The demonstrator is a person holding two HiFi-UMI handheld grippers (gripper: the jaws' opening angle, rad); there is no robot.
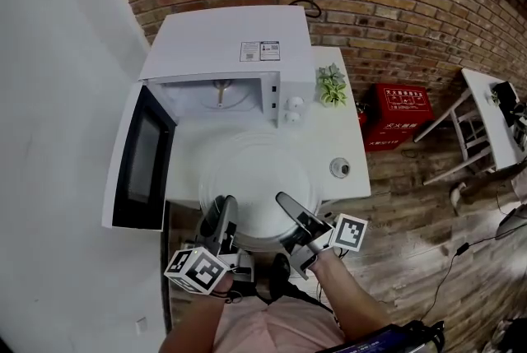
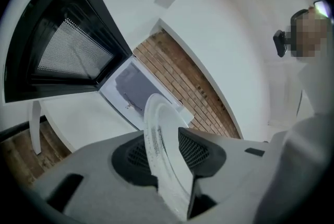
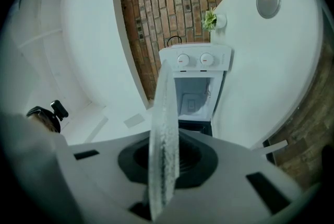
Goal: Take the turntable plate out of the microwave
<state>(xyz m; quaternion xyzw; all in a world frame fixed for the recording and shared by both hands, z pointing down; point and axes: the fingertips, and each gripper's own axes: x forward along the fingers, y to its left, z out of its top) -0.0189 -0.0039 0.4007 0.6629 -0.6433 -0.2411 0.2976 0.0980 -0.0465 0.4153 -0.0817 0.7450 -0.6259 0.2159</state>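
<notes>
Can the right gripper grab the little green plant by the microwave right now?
Probably not. The right gripper is shut on the turntable plate, sharing it with the left gripper, so its jaws are full. The plant stands farther back, beside the microwave.

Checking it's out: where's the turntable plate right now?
Head view, centre: the turntable plate is outside the microwave, over the white table before its open cavity, its near rim clamped by the left gripper and right gripper.
</notes>
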